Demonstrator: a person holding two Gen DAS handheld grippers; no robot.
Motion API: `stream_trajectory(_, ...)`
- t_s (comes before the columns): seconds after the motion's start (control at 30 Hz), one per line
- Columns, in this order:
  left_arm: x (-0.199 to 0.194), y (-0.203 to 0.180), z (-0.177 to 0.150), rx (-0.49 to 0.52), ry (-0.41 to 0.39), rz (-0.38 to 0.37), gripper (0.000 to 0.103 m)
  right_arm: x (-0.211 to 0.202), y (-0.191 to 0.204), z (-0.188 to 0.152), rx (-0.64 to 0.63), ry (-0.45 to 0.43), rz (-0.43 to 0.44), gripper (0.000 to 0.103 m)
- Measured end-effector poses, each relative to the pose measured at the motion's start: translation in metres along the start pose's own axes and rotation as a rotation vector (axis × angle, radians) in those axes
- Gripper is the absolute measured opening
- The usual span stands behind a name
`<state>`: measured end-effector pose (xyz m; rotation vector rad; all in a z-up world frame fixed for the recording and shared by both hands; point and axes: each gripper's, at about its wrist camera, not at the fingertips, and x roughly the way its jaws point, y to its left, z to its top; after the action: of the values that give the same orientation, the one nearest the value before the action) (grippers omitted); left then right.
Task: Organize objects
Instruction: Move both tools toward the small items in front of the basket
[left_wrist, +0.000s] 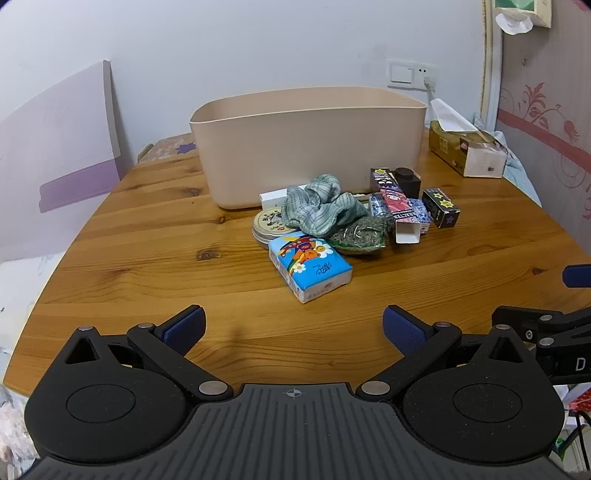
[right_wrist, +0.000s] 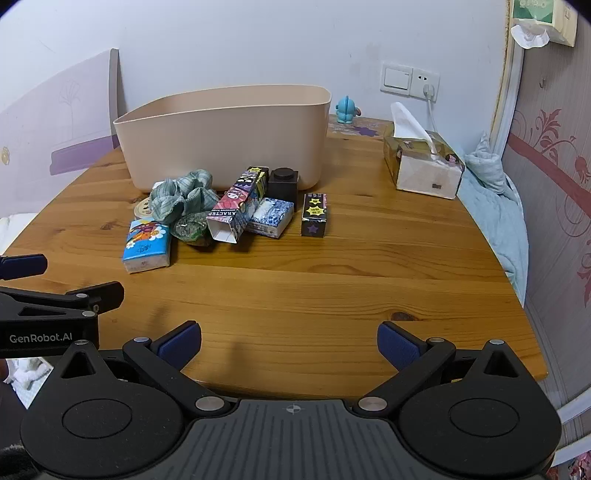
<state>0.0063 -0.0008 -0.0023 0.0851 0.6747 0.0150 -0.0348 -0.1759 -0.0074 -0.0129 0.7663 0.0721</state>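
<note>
We had the left gripper (left_wrist: 294, 328) low over the near edge of the wooden table (left_wrist: 147, 266), jaws spread wide and nothing between them; the blue pads (left_wrist: 184, 326) framed bare wood. Same story on the right gripper (right_wrist: 289, 341), fingers well apart and empty, sitting just beside its partner.

Ahead of our left fingers, and apart from them, lay the blue tissue pack (left_wrist: 309, 267), the nearest piece of the clutter. From our right it sat off to the left (right_wrist: 147, 246), beyond the gap between the fingers.

Behind the pack we saw a round tin (left_wrist: 267, 225), a crumpled green cloth (left_wrist: 319, 206) partly over it, and a small bag of dried herbs (left_wrist: 360, 236) touching the cloth. Next along: a long pink carton (right_wrist: 232, 212) lying with its open end toward us, propped over a blue-and-white box (right_wrist: 269, 217), then a black star-printed box (right_wrist: 314, 215) standing a little apart, and a dark cube jar (right_wrist: 283, 182).

Farther back stood the beige bin (left_wrist: 310, 147), the pile right up against its front wall. Off to the right, well clear, was a tissue box (right_wrist: 421, 168)
</note>
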Motion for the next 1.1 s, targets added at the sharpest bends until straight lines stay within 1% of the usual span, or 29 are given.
stream_trajectory(0.3, 0.0001, -0.0007, 0.0000, 0.000, 0.002, 0.000, 0.103, 0.0012, 0.0014, 0.0013, -0.009, 0.008, 0.011, 0.103)
stream_trajectory(0.57, 0.0011, -0.0019, -0.0008, 0.006, 0.001, 0.015, 0.103, 0.0027, 0.0048, 0.0018, -0.017, 0.010, 0.014, 0.103)
stream_trajectory(0.77, 0.0043, -0.0009, -0.0009, -0.004, 0.011, 0.013, 0.103, 0.0019, 0.0053, 0.0033, -0.019, 0.006, 0.020, 0.103)
stream_trajectory(1.1, 0.0065, 0.0012, -0.0006, -0.008, 0.013, 0.012, 0.103, 0.0035, 0.0061, 0.0051, -0.028, 0.005, 0.010, 0.103)
